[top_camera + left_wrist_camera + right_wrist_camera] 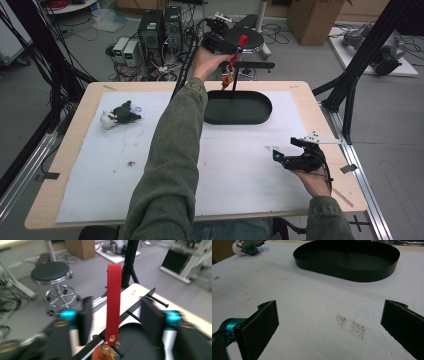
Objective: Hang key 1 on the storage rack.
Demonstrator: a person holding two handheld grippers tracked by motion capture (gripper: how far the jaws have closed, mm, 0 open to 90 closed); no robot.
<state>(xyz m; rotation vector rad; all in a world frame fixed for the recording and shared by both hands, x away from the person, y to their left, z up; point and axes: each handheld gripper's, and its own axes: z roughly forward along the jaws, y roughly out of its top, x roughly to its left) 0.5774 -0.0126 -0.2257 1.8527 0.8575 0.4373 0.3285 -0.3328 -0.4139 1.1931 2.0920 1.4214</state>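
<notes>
Two hand-held grippers: left hand-held gripper [115,322] released around red strap [113,300] above black tray [238,107]; right hand-held gripper [329,322] released over table [312,315].

A: The red strap [113,302] looks like woven cloth, matt, with small brass-coloured metal bits at its lower end.

B: And the black oval tray [348,273]?

A: Smooth, with a slight sheen inside. The worktop [75,125] is pale wood under a white, rough, foam-like sheet [317,312], scuffed grey in spots.

B: The toy [120,115]?

A: Soft plush. The stool [50,272] has a matt black seat on shiny chromed metal.
</notes>
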